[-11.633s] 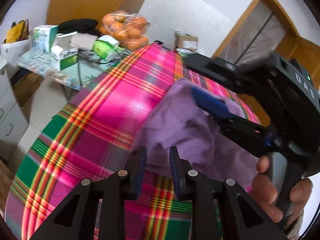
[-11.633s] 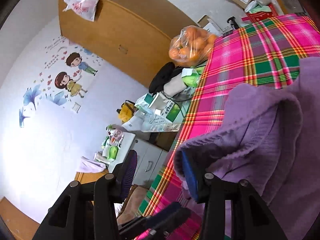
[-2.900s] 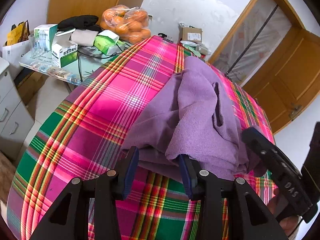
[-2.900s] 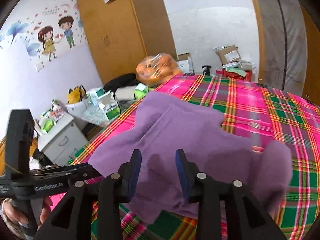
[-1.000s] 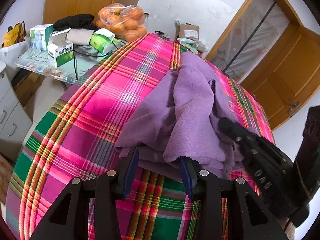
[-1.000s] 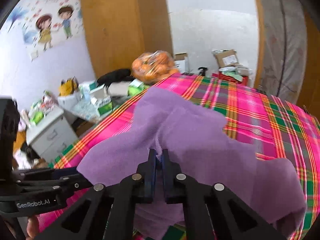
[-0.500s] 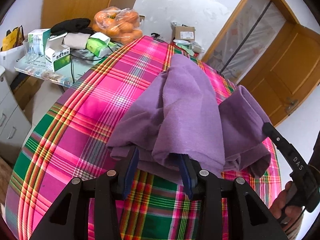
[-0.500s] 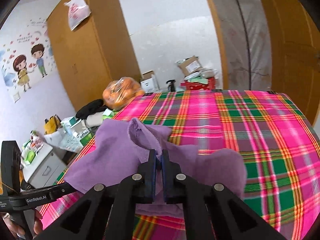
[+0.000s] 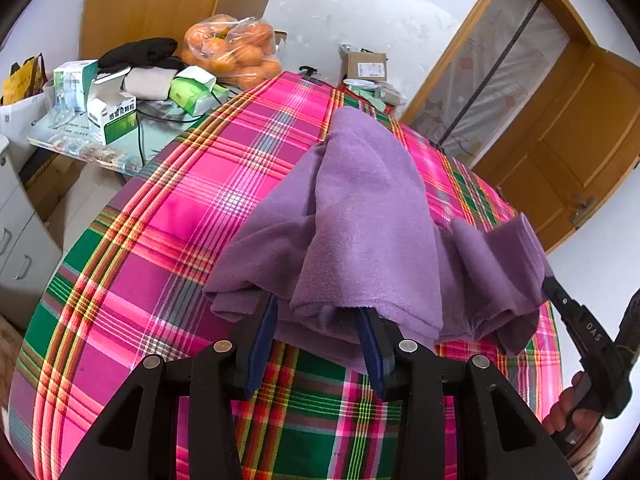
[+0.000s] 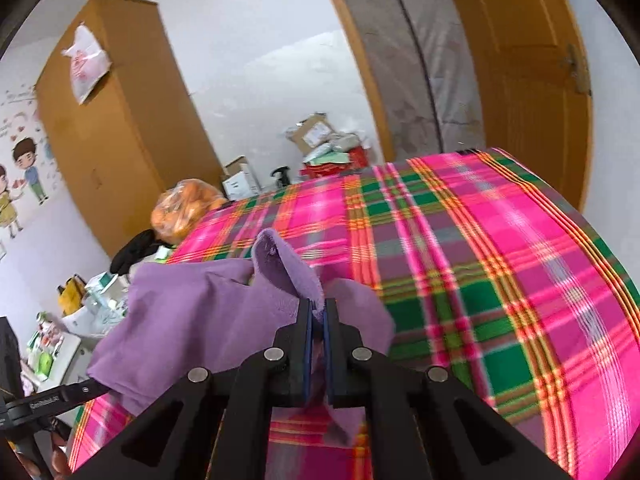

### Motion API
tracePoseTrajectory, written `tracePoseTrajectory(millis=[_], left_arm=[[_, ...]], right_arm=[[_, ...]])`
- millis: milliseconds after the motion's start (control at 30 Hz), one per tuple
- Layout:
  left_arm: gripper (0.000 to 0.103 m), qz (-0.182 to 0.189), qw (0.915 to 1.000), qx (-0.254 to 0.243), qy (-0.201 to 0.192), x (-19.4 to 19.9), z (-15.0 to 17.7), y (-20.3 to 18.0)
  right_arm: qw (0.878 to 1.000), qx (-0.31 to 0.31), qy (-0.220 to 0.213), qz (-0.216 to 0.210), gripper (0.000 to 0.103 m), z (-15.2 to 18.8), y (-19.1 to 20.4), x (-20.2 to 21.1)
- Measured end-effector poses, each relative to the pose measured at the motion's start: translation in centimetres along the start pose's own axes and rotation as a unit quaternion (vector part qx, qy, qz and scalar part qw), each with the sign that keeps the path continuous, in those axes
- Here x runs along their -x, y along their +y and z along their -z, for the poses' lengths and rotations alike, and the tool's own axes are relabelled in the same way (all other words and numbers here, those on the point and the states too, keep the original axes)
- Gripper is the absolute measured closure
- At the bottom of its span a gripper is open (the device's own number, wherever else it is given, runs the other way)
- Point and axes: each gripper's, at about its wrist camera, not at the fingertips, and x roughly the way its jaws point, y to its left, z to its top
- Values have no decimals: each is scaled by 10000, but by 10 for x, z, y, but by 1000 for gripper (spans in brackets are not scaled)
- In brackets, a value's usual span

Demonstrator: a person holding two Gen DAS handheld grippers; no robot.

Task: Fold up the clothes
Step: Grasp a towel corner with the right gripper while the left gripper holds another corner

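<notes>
1. A purple garment (image 9: 372,220) lies bunched on the table under a pink-and-green plaid cloth (image 9: 192,216), with one end lifted off the surface.
2. The right gripper (image 10: 318,312) has its fingers pinched tight on a fold of the purple fabric, which stands up in a peak just above the pads.
3. The left gripper (image 9: 316,320) sits at the near edge of the garment with its fingers spread apart; fabric drapes over both tips, nothing squeezed between them.
4. In the left wrist view, the right gripper's black body shows at the far right, a hand (image 9: 568,412) wrapped round its handle.
5. Beyond the table's far corner sits a bag of oranges (image 9: 232,50), beside some boxes (image 9: 112,112) on a side table.
</notes>
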Motion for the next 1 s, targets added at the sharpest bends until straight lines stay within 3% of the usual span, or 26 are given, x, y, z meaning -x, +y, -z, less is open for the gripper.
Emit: tracePoseTrajectory(millis=[367, 433, 567, 633, 767, 833, 1000], left_arm=[[61, -8, 10000, -24, 34, -2, 2, -5], [61, -5, 10000, -24, 33, -1, 2, -5], [61, -2, 10000, -35, 23, 0, 2, -5], [61, -3, 10000, -50, 4, 2, 2, -6], [61, 0, 9999, -107, -103, 12, 2, -9], [61, 1, 9998, -136, -157, 16, 2, -11], [61, 10, 9992, -217, -349, 30, 3, -16]], right_arm=[[9987, -395, 208, 228, 95, 7, -33, -5], [9976, -597, 333, 108, 95, 8, -40, -5], [9952, -913, 329, -108, 78, 10, -51, 4], [9947, -966, 291, -209, 76, 12, -52, 13], [9892, -1179, 383, -781, 65, 17, -52, 20], [9830, -1314, 670, -1094, 65, 22, -51, 12], [9699, -1666, 1148, -1358, 58, 35, -49, -14]])
